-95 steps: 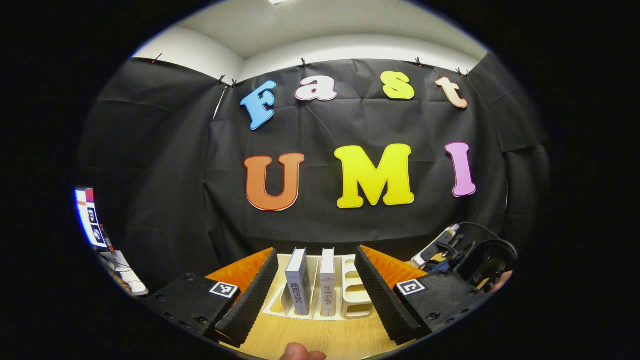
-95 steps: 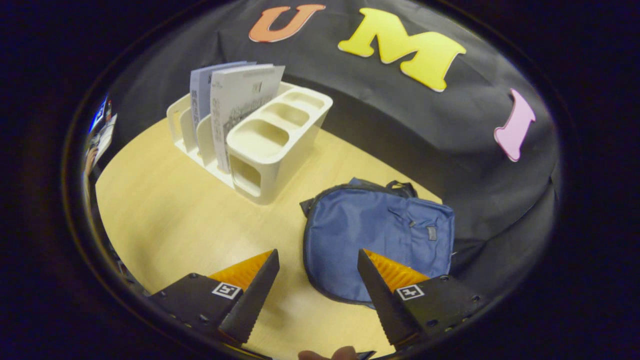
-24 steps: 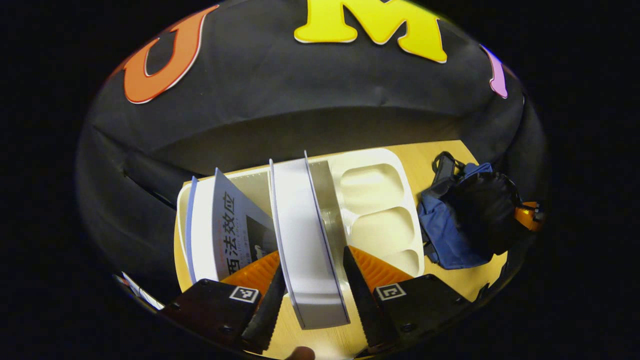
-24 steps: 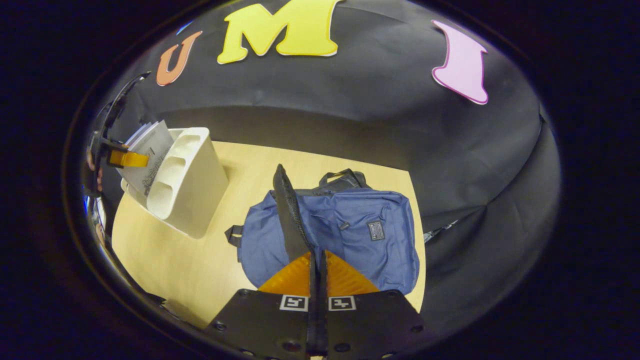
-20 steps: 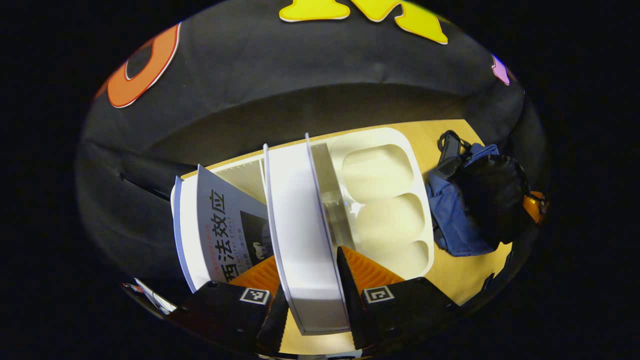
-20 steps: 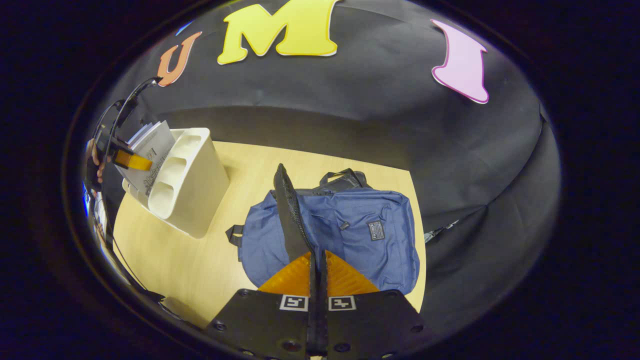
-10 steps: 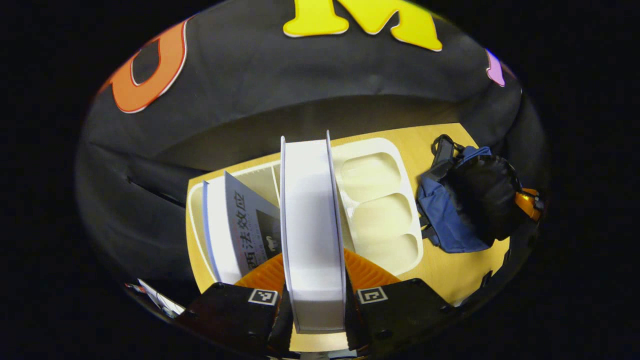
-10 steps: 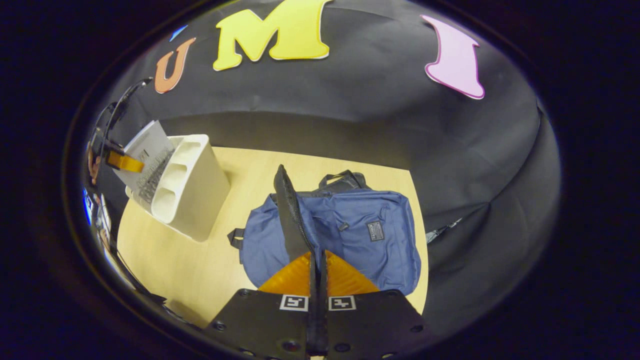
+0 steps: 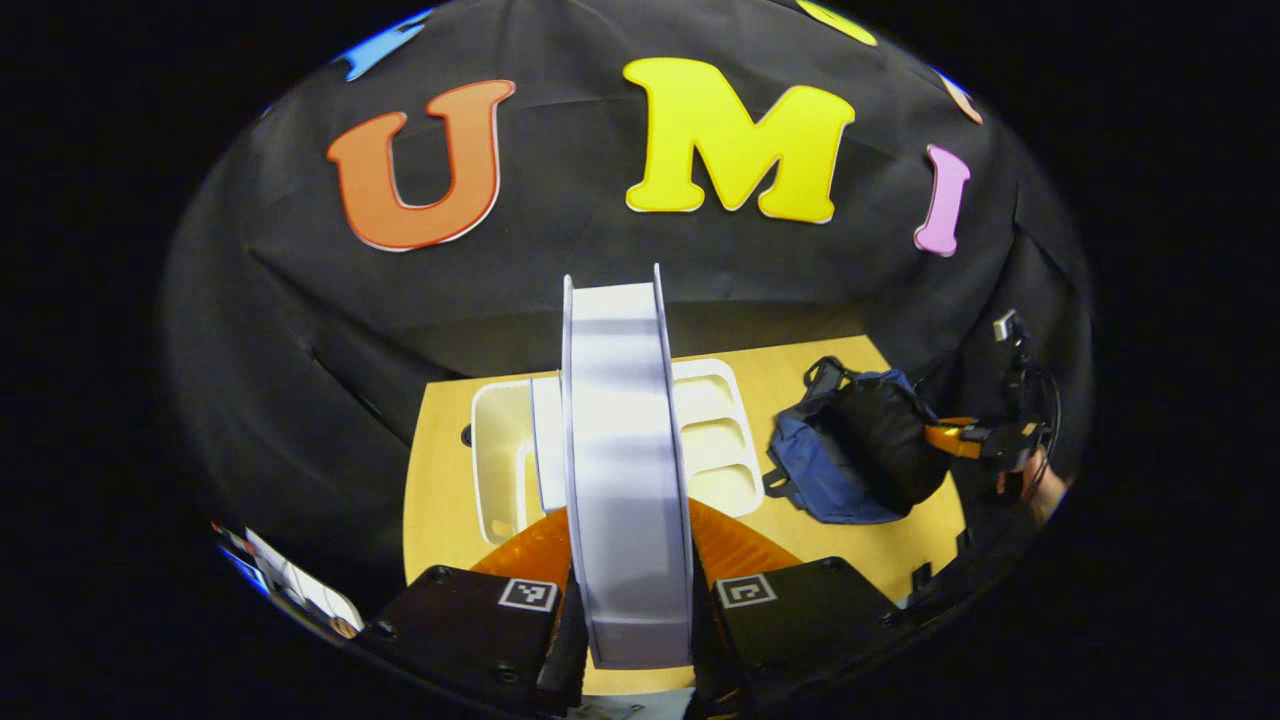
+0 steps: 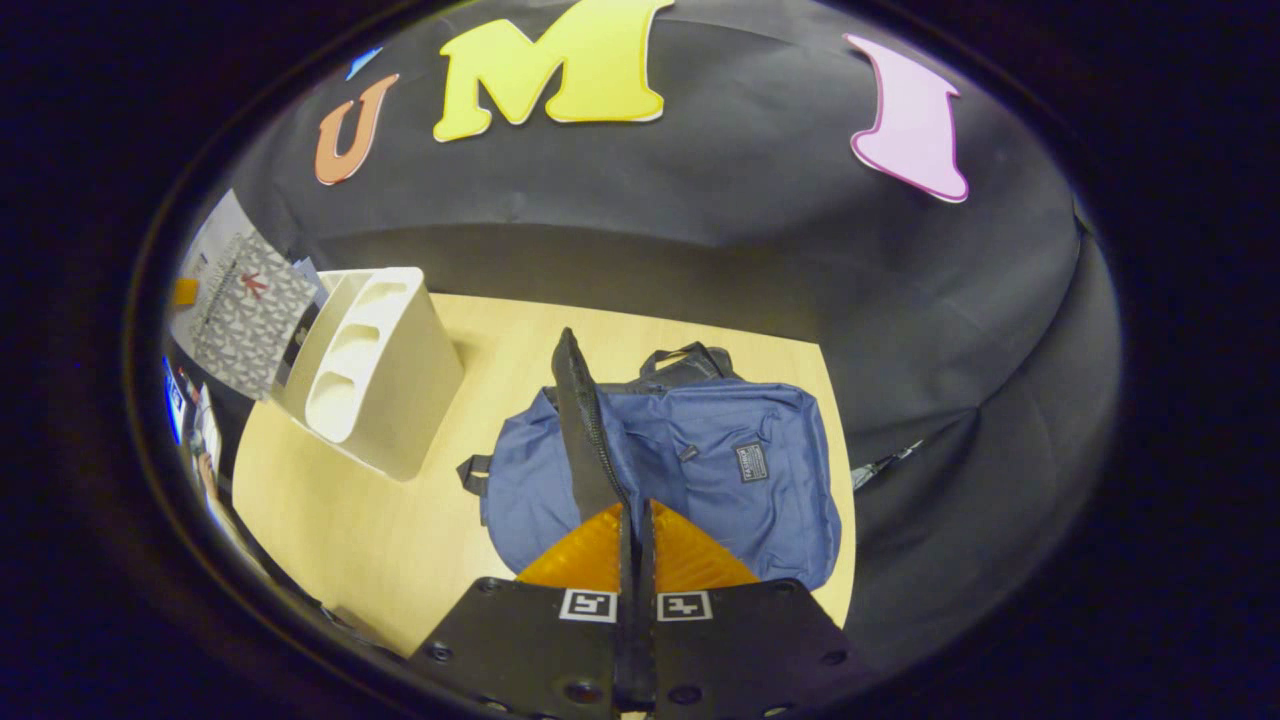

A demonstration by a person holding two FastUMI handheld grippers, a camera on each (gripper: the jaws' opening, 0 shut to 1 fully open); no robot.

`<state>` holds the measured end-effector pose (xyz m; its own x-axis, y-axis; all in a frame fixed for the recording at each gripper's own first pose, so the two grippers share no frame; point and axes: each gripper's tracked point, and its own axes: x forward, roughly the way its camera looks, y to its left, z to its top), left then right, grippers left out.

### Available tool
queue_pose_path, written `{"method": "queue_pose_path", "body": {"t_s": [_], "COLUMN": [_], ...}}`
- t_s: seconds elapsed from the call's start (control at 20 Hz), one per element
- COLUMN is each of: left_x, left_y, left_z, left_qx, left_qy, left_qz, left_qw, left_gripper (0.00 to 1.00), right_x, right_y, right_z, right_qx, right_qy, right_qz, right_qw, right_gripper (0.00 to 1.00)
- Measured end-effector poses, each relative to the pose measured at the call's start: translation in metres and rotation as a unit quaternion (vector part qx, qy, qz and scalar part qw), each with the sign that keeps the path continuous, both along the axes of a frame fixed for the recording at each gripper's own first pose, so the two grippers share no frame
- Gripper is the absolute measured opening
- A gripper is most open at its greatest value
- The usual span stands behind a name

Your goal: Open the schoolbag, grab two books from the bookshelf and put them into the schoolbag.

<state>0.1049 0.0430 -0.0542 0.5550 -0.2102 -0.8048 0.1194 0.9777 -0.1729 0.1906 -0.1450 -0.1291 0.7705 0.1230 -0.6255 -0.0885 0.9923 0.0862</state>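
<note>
Schoolbag (image 10: 700, 470) flap pinched up by right fingers (image 10: 634, 540); left fingers (image 9: 628, 600) clamp a book (image 9: 622, 450), bag at three o'clock — flap slipping could close the mouth.

- L gripper (image 9: 628, 640) clamped on white book (image 9: 622, 470), fore-edge up
- Bookshelf (image 9: 505, 455) below, on wooden table (image 9: 435, 500)
- Blue schoolbag (image 9: 850, 460) to its right, mouth held up by R gripper (image 9: 945, 440)

Bare table (image 10: 400, 520) is left between the bookshelf (image 10: 385, 385) and the schoolbag (image 10: 720, 470); the schoolbag's raised flap (image 10: 580, 430) is held up there.
</note>
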Motion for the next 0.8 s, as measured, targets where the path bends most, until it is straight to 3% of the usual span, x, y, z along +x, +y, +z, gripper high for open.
{"method": "queue_pose_path", "body": {"t_s": [0.1,0.25,0.3,0.5,0.8], "left_x": [-0.025,-0.054,-0.061,-0.082,-0.097], "left_y": [-0.016,-0.048,-0.055,-0.098,-0.188], "left_z": [0.008,0.0,-0.004,-0.018,-0.059], "left_qx": [-0.071,-0.172,-0.184,-0.224,-0.33], "left_qy": [0.018,0.052,0.056,0.063,0.104], "left_qz": [0.027,0.066,0.067,0.065,0.087], "left_qw": [0.997,0.982,0.979,0.97,0.934], "left_gripper": [0.43,0.44,0.4,0.42,0.42], "right_x": [-0.001,-0.001,-0.002,-0.001,0.001], "right_y": [-0.003,-0.008,-0.008,-0.007,-0.02], "right_z": [0.0,-0.001,-0.003,-0.008,-0.013], "right_qx": [-0.003,-0.007,-0.008,-0.015,-0.029], "right_qy": [-0.001,-0.001,0.0,0.004,0.01], "right_qz": [-0.003,-0.007,-0.006,-0.001,-0.001], "right_qw": [1.0,1.0,1.0,1.0,1.0], "right_gripper": [0.0,0.0,0.0,0.0,0.0]}}
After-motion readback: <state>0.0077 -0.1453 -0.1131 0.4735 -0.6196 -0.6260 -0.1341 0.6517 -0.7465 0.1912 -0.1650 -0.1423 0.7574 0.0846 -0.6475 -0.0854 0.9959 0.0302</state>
